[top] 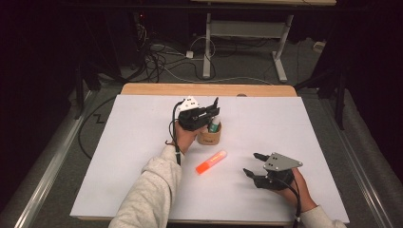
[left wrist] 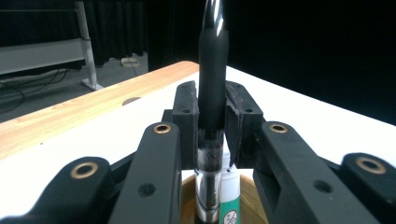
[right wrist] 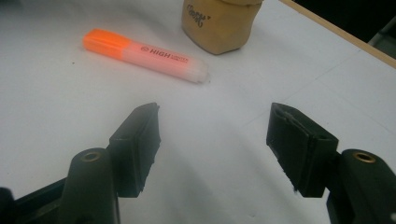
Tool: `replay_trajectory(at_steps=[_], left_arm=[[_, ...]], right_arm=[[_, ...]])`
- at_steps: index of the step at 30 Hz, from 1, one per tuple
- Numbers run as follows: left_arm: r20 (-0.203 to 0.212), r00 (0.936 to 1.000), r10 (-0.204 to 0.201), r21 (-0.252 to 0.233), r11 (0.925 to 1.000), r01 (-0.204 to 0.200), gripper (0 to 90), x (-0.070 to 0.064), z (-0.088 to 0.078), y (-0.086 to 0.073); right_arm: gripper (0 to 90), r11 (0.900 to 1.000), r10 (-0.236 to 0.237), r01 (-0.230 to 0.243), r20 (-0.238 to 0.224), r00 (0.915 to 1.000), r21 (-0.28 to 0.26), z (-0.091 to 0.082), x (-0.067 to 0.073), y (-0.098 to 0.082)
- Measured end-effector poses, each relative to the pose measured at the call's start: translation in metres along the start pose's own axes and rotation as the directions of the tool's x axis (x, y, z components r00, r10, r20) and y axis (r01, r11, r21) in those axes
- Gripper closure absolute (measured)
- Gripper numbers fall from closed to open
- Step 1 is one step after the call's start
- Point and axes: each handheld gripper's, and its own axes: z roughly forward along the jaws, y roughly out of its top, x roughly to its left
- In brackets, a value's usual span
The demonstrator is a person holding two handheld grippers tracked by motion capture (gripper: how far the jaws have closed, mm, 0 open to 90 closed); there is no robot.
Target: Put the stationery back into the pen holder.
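A tan cup stands near the middle of the white sheet, with a green-and-white marker upright in it. My left gripper hovers just over the cup, shut on a black pen that stands upright between the pads. The pen's silver lower end reaches into the cup beside the green marker. An orange highlighter lies flat in front of the cup. My right gripper rests low at the near right, open and holding nothing, pointing at the highlighter and the cup.
The white sheet covers a wooden table whose bare strip shows along the far edge. Beyond it, cables lie on the floor and a desk frame stands. A grey sleeve comes in from the bottom.
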Motion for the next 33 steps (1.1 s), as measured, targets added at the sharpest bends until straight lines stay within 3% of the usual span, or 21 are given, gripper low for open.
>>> replay_trajectory(at_steps=[12,20,27,32,33], left_arm=[[-0.014,0.9999,0.005,0.010,0.9999,-0.005,71.0,-0.001,-0.002,0.000],[-0.041,0.9983,0.041,0.026,0.9988,-0.040,58.1,-0.005,-0.011,0.004],[-0.072,0.9923,0.101,0.060,0.9935,-0.097,46.7,-0.007,-0.025,0.010],[-0.091,0.9831,0.159,0.102,0.9835,-0.150,39.9,-0.010,-0.036,0.011],[-0.105,0.9775,0.183,0.114,0.9787,-0.171,39.3,-0.012,-0.039,0.011]], right_arm=[[35.4,1.000,-0.005,0.006,-0.003,1.0000,0.006,0.000,0.001,0.000],[34.5,1.000,-0.005,0.005,0.002,1.0000,-0.006,-0.001,0.000,0.001],[33.5,1.000,-0.001,0.001,0.009,1.0000,-0.012,-0.002,-0.001,0.001],[32.7,1.000,-0.006,0.006,0.012,0.9999,-0.011,-0.001,-0.002,0.000],[32.7,1.000,-0.003,0.003,0.011,0.9999,-0.012,-0.002,-0.002,0.000]])
